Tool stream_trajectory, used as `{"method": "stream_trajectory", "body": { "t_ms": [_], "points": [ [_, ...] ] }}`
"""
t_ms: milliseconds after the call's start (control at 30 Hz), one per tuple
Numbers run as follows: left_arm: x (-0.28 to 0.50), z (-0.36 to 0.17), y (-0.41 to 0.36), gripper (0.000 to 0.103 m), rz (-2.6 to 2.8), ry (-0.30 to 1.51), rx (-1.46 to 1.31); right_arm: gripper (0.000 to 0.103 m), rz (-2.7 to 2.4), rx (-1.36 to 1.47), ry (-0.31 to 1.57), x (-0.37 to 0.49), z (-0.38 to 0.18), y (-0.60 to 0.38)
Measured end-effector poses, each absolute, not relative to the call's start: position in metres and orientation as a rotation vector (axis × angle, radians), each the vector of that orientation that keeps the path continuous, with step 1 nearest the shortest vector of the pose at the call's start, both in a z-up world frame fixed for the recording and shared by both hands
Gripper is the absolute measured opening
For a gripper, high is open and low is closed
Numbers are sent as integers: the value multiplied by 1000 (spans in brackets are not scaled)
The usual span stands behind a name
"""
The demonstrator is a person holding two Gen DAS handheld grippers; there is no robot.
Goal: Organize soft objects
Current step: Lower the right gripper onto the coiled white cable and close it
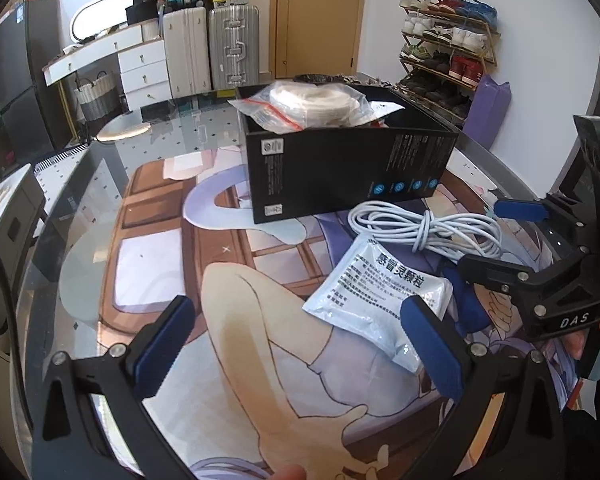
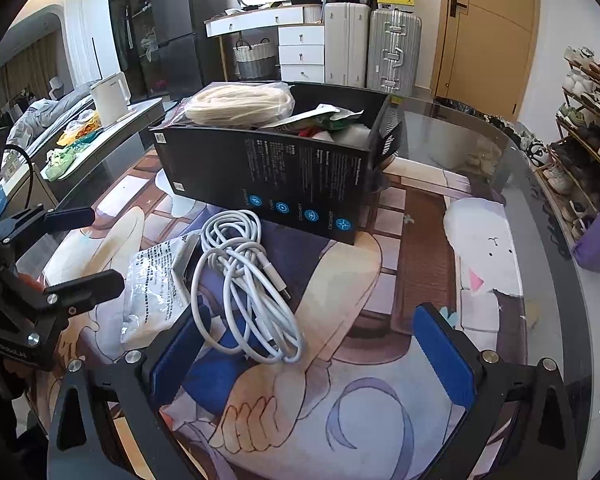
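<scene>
I have both tools over the glass-topped surface (image 1: 80, 184), which lies over a printed cartoon mat (image 2: 380, 400). My left tool (image 1: 300, 344) is spread wide with nothing between its blue pads; the right-hand pad overlaps the near corner of a white sachet (image 1: 380, 300), though I cannot tell if it touches. My right tool (image 2: 312, 352) is also spread and holds nothing, its left pad just beside a coiled white cable (image 2: 244, 280).

The sachet carries black Chinese print; the big heading reads 感冒灵颗粒, the smaller lines below are too fine to read. It lies flat, its long axis running from the near right corner up toward the black box (image 1: 348, 168). The cable is bundled in a loose oval with a wrap round its middle; in the right wrist view its long axis runs from the box toward my tool, and a plug end pokes out on the right side. Cable and sachet lie side by side, touching or nearly so, just in front of the box.

The box stands open on the surface. Its side has white small print, square labels and a row of round blue icons; the text is too small to make out. Inside sits a zip bag of cream rope (image 2: 240, 106) with other packets (image 2: 320, 120) piled beside it.

In the left view my right tool's body shows the letters "DAS".
</scene>
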State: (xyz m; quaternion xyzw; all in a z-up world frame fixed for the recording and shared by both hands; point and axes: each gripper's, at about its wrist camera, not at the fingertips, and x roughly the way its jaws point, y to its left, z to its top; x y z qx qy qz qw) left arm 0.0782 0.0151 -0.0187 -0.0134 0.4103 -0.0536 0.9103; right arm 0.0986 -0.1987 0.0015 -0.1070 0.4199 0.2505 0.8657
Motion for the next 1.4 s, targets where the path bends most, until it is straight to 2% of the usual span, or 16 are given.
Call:
{"method": "stream_trajectory", "body": {
  "t_ms": [433,467,533,600,867,1000,1200,1267,1400],
  "points": [
    [81,-24,22,103,-122,877,-66,101,580,-276,885,112,-2,-169],
    [81,-24,22,103,-121,876,-65,99,584,-278,884,113,-2,-167],
    [81,-24,22,103,-123,877,-65,86,599,-283,893,116,-4,-162],
    [81,-24,22,103,-123,879,-65,83,613,-284,908,118,-6,-158],
    [81,-25,22,103,-128,885,-75,84,632,-292,930,118,-15,-153],
    [82,-25,21,103,-125,885,-69,89,648,-297,939,118,-16,-150],
    [82,-25,23,103,-126,889,-72,89,640,-304,934,115,-16,-150],
    [83,-26,23,103,-126,889,-72,86,636,-302,928,113,-16,-150],
    [83,-26,24,103,-128,889,-72,68,637,-296,912,110,-14,-153]
  ]
}}
